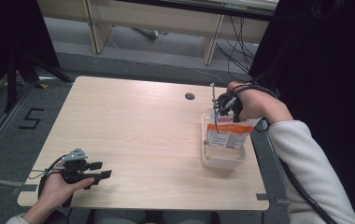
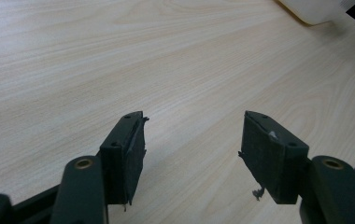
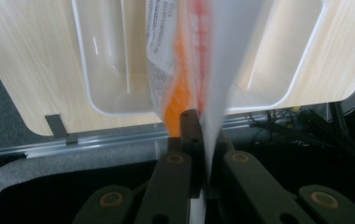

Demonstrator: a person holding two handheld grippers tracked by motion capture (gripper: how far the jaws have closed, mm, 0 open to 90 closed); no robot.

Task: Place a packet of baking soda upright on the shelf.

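Two grippers are in play, and only one is working. At the lower left of the high view my left gripper (image 1: 102, 175) rests low over the wooden table (image 1: 133, 126), jaws spread with nothing between them; in the left gripper view I see bare wood grain between its fingertips (image 2: 129, 149) and a corner of the white bin (image 2: 313, 9) at the upper right of the frame. It looks parked, so I judge it has no part in this step.

Moving right across the high view, the white bin (image 1: 223, 161) sits near the right edge of the table. My right gripper (image 1: 223, 106) hangs above it, clamped on the top edge of an orange-and-white packet (image 1: 229, 133), whose lower part already hangs inside the bin walls. In the right gripper view the packet (image 3: 185, 60) runs from the closed jaws down toward the bin's compartments (image 3: 115, 60); I cannot tell whether its bottom touches the floor.

I judge the carry is done and placement well along; what is left is lowering, letting go and pulling clear
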